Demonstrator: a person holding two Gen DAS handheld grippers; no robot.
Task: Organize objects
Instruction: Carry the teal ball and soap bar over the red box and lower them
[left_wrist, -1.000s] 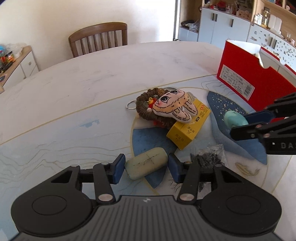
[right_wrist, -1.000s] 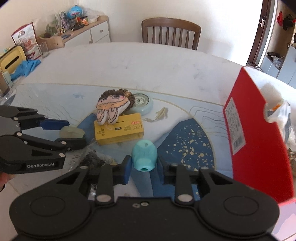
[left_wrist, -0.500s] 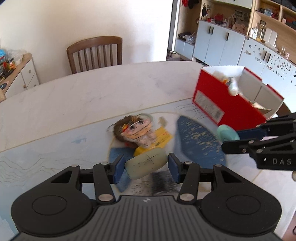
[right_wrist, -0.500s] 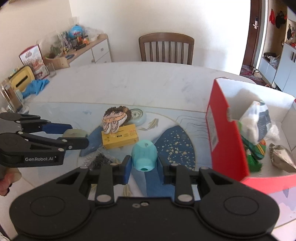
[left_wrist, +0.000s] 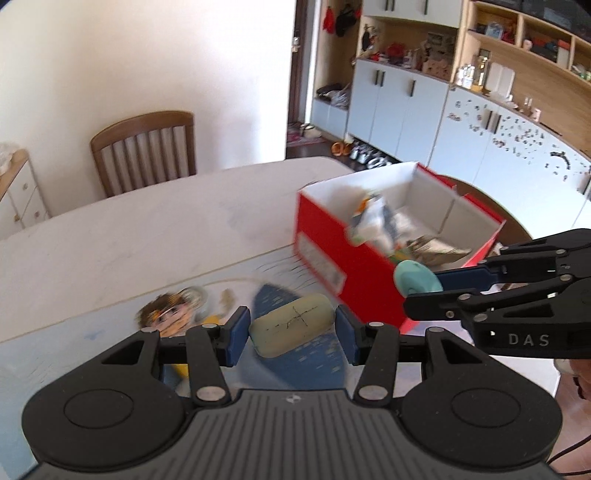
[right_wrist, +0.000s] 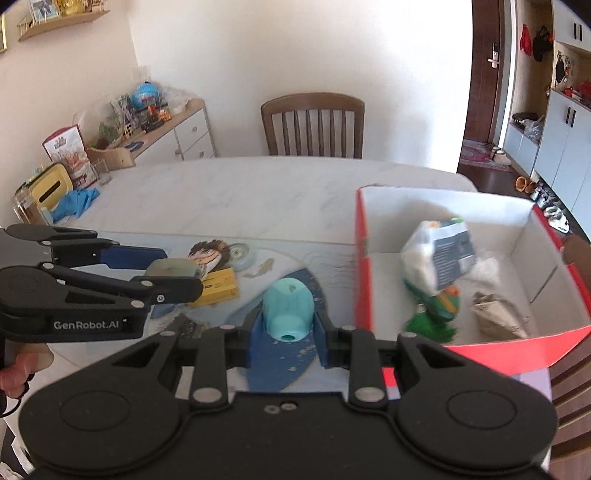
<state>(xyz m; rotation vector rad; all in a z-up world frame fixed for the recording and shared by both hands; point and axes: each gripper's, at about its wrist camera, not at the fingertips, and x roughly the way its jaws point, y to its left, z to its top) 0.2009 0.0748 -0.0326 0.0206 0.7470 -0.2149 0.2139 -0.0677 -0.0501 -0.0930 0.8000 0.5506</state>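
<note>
Red box ahead, and I carry one thing in each gripper to put in it.

My left gripper (left_wrist: 291, 328) is partly open but squeezed on a pale green soap bar (left_wrist: 291, 325), held flat by its ends so it won't slip; it hangs just in front of the red box (left_wrist: 332, 258). My right gripper (right_wrist: 286, 325) is closed tight on a small teal cap (right_wrist: 288, 310), beside the box's near wall (right_wrist: 364, 280). I hold both high so they can clear the wall, I think. Inside the box I count three things: one white packet (right_wrist: 439, 254), one green toy (right_wrist: 439, 306), one brown wrapper (right_wrist: 495, 314). Left of the box lie one doll (right_wrist: 207, 253), one yellow carton (right_wrist: 221, 288), one round disc (right_wrist: 242, 254) and one dark clump (right_wrist: 184, 325). Two chairs? No, one chair (right_wrist: 314, 125), behind the box.
</note>
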